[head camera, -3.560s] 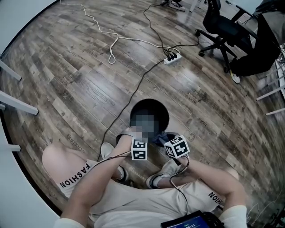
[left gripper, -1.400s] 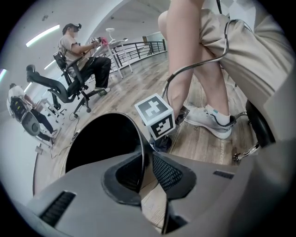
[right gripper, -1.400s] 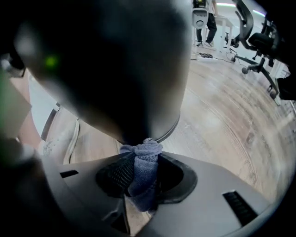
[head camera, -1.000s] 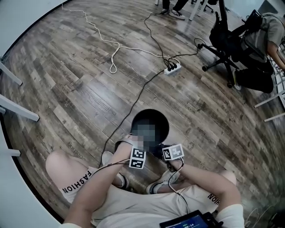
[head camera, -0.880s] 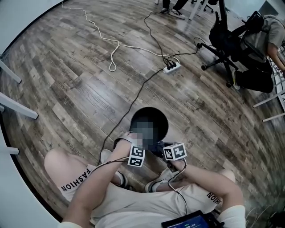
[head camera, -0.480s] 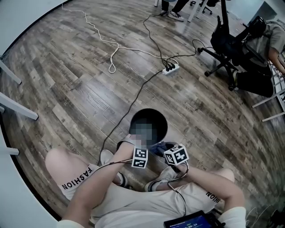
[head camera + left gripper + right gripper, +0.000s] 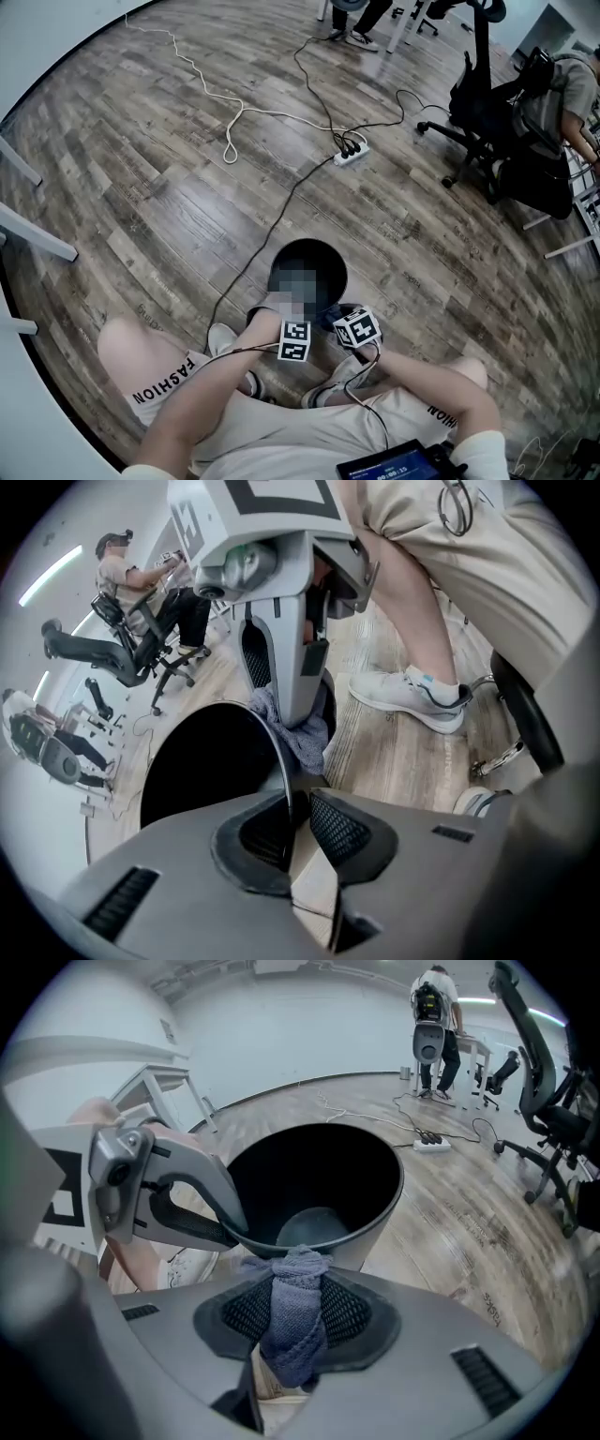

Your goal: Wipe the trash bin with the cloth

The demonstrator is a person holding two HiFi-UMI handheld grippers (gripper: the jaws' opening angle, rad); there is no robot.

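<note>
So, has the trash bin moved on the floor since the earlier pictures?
No. The trash bin stands as before, at the same stretch from the power strip; only the camera shifted.

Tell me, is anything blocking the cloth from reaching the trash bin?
Nothing visible does. The cloth, pinched in the right gripper, hangs right beside the trash bin's outer wall, just under the rim. The left gripper, whose jaws have just been closing on that rim, stands off to the side.

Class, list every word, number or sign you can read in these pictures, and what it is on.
"FASHION": on the left leg of the shorts.
Right leg of the shorts: print partly hidden.
Digits on the screen: too blurred.
Print on the floor planks: too small.
</note>
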